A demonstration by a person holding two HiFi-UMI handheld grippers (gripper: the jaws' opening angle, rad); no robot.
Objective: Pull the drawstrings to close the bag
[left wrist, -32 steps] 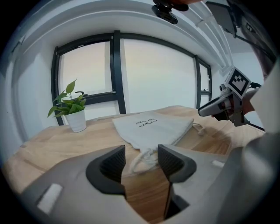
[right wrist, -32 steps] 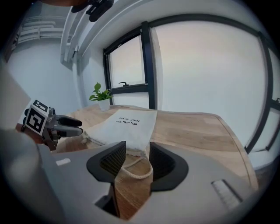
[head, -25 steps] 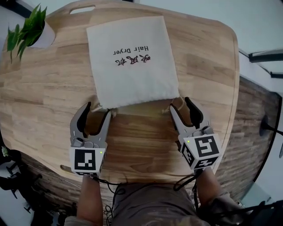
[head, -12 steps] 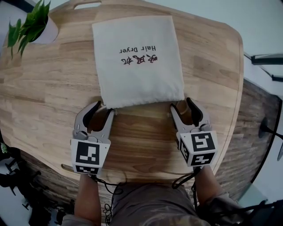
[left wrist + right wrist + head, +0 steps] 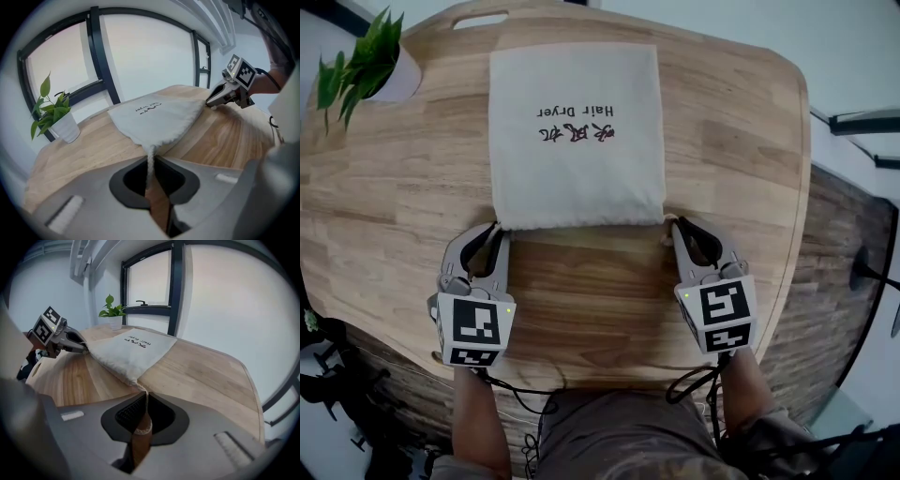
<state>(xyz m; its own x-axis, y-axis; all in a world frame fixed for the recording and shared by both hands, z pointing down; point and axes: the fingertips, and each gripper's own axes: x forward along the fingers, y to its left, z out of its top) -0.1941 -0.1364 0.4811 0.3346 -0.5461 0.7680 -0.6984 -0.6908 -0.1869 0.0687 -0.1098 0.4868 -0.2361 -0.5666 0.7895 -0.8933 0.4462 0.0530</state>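
While the bag (image 5: 577,136) lies flat mid-tabletop (image 5: 741,141), its long axis runs straight away from the person, with the mouth hem nearest and the print upside down. The left hand-held gripper (image 5: 497,234) is clamped on the left drawstring (image 5: 150,163) at the mouth's left corner. The right hand-held gripper (image 5: 673,225), jaws just been closing, pinches the right drawstring (image 5: 145,401) at the right corner.

The red characters (image 5: 577,134) printed on the bag (image 5: 577,183) are too small to read.
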